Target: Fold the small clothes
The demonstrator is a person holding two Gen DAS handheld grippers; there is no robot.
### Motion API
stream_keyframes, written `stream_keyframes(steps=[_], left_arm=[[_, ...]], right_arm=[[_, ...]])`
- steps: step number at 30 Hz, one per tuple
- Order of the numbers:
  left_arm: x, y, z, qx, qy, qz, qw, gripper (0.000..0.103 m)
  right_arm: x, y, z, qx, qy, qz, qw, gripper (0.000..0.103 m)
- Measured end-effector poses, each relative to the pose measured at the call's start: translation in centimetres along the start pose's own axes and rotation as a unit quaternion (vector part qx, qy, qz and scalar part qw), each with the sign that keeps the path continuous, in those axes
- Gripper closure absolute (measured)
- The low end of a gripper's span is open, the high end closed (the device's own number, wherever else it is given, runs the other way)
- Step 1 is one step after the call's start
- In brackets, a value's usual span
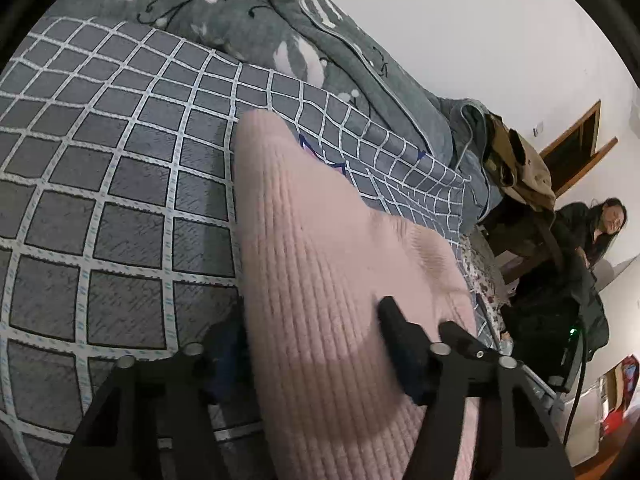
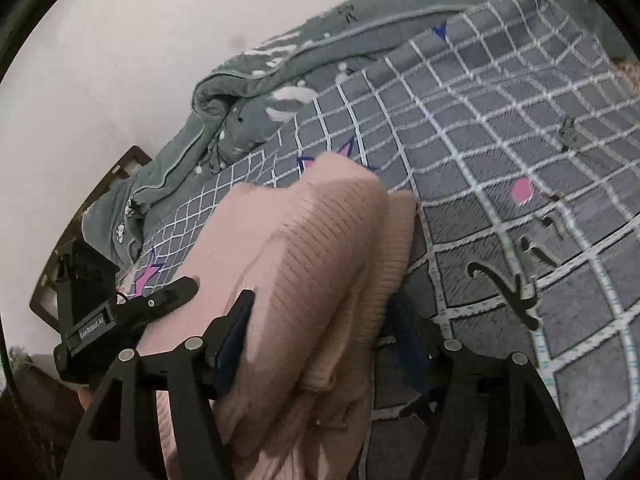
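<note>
Garment: pink ribbed knit [image 1: 320, 248], lying bunched on the bed, running forward between both sets of fingers.
Feel, by the look: soft, light, floppy; thick ribs likely grippy rather than slick; nothing breakable; bound to sag and drape once lifted.
Fold so far: doubled over in the right wrist view [image 2: 304, 240], one rounded layer sitting on another; edges not squared.
Left gripper [image 1: 308, 344]: jaws spread, knit lying between them, right finger resting against the cloth, left finger half hidden under the edge; no pinch visible.
Right gripper [image 2: 320, 332]: jaws spread wide either side of the bundle, blue pads [image 2: 230, 344] beside the cloth, not squeezing it.
Where to grab: probably the near hem or a corner, through both layers, so the stack moves as one.
Surface: grey quilt with white grid [image 1: 120, 200], soft and slightly rumpled; cloth likely to drag on it.
Room: heaped grey blanket [image 1: 320, 40] along a white wall, a person [image 1: 600, 232] seated beyond the bed's end.
</note>
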State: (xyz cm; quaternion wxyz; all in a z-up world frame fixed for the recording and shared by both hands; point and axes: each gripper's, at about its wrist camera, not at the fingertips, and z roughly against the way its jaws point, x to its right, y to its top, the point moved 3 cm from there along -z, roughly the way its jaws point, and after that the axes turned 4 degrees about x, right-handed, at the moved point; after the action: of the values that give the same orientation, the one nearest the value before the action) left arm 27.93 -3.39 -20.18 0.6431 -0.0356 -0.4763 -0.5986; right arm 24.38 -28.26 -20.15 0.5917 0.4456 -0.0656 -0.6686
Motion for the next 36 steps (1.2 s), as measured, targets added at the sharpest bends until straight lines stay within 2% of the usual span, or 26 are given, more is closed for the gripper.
stream_keyframes(steps=[2,3,4,7,9,12,14,19,21,23,24,26,30,31,33,35,36], left_arm=[[0.0,0.1,0.1,0.006,0.002,0.004,1.0000,0.057],[0.1,0.1,0.3,0.011,0.003,0.004,0.9999,0.059],[0.3,0.2,0.5,0.016,0.006,0.001,0.9999,0.062],[0.7,0.6,1.2,0.025,0.015,-0.012,0.9995,0.065],[0.8,1.0,1.8,0.026,0.023,-0.017,0.9993,0.065],[0.0,2.1,4.0,0.046,0.050,-0.031,0.9972,0.066],[-0.8,3.2,5.4,0.060,0.064,-0.034,0.9955,0.066],[-3.9,6.7,8.4,0.077,0.128,-0.048,0.9876,0.064],[-5.4,6.9,8.2,0.075,0.157,-0.046,0.9837,0.061],[-6.9,6.5,7.2,0.064,0.183,-0.040,0.9802,0.051],[-7.3,6.1,6.9,0.060,0.182,-0.041,0.9807,0.049],[-7.2,6.1,7.0,0.067,0.173,-0.048,0.9815,0.044],[-6.9,6.9,8.3,0.116,0.155,-0.045,0.9801,0.036],[-6.8,7.0,8.6,0.121,0.150,-0.042,0.9804,0.036],[-6.8,7.2,8.6,0.129,0.143,-0.036,0.9807,0.036],[-6.7,7.4,8.6,0.132,0.144,-0.032,0.9802,0.036],[-6.7,7.5,8.6,0.132,0.142,-0.031,0.9805,0.036]], right_arm=[[-0.2,0.0,-0.3,0.000,0.004,0.001,1.000,0.035],[-0.3,-0.1,-0.4,-0.001,0.007,0.000,1.000,0.039],[-0.4,-0.1,-0.6,-0.006,0.018,-0.005,1.000,0.050],[-0.6,0.3,-0.5,-0.001,0.036,-0.028,0.999,0.063],[-1.6,0.7,0.0,0.017,0.041,-0.026,0.999,0.066],[-3.9,1.2,-0.3,0.023,0.064,-0.009,0.998,0.067],[-6.0,1.6,-1.7,0.014,0.082,0.002,0.997,0.068],[-10.4,1.7,-6.6,-0.010,0.119,0.014,0.993,0.068],[-11.2,1.5,-8.6,-0.023,0.108,0.026,0.994,0.065],[-11.4,1.0,-10.4,-0.045,0.071,0.052,0.995,0.060],[-11.2,0.8,-10.7,-0.052,0.059,0.067,0.995,0.056],[-11.1,1.1,-9.7,-0.041,0.062,0.073,0.995,0.054],[-12.7,2.6,-7.4,0.038,0.013,0.143,0.989,0.053],[-13.1,2.9,-7.4,0.045,0.009,0.153,0.987,0.053],[-13.3,3.3,-8.5,0.032,0.008,0.152,0.988,0.053],[-13.4,3.5,-10.2,0.009,-0.010,0.146,0.989,0.067],[-13.7,3.6,-11.0,0.002,-0.013,0.150,0.989,0.086]])
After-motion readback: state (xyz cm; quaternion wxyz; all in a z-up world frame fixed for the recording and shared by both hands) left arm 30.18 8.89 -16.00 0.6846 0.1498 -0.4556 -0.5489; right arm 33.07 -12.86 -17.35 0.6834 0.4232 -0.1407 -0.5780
